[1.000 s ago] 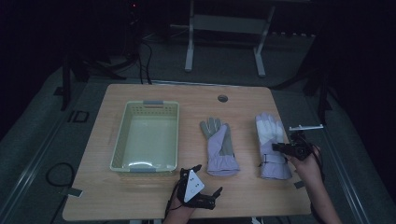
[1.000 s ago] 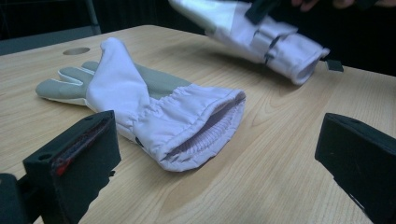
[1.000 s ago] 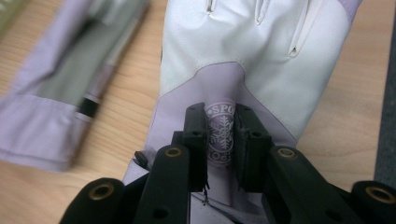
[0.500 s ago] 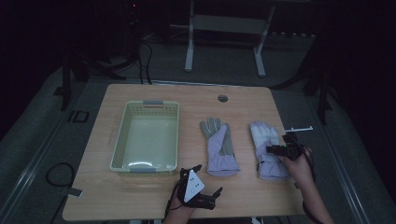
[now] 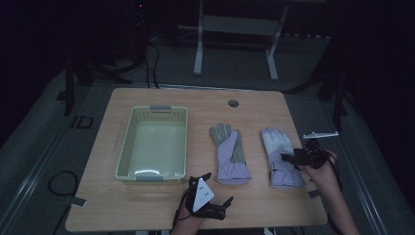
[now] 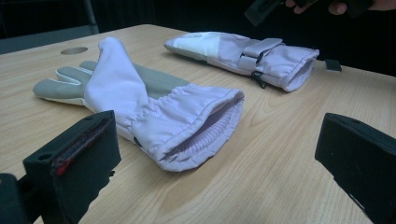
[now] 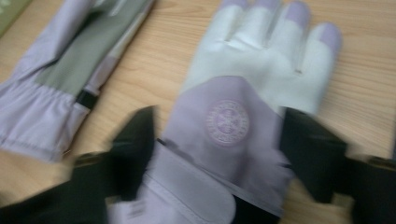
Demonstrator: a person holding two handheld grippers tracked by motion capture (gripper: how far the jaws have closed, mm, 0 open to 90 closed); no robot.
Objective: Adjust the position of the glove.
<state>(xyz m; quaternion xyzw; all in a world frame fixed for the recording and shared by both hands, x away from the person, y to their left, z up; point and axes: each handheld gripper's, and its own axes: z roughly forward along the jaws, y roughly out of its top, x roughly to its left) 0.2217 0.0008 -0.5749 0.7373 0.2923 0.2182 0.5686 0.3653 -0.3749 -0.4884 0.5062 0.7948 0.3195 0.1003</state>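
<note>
lying flat near the right edge of the counter (image 5: 147,210), back up with fingers toward the far edge: the right glove (image 5: 281,156). hovering over its cuff, the right gripper (image 5: 289,157), jaws just having been opening and now spread wide either side of the wrist strap, pads not pressing the fabric, so nothing pinched. lying palm up just beside it toward the middle, apart from it: the left glove (image 5: 229,152), cuff toward the near edge. resting at the near edge in front of that cuff, the left gripper (image 5: 215,188), jaws spread wide with nothing between them, pointing toward the open cuff. standing on the left half of the counter, well apart from both gloves: the pale green basket (image 5: 128,142), holding nothing. judging by this, looking like sorting the gloves into the basket, with neither yet lifted; remaining, probably, gripping each one, carrying it leftward and dropping it in.
</note>
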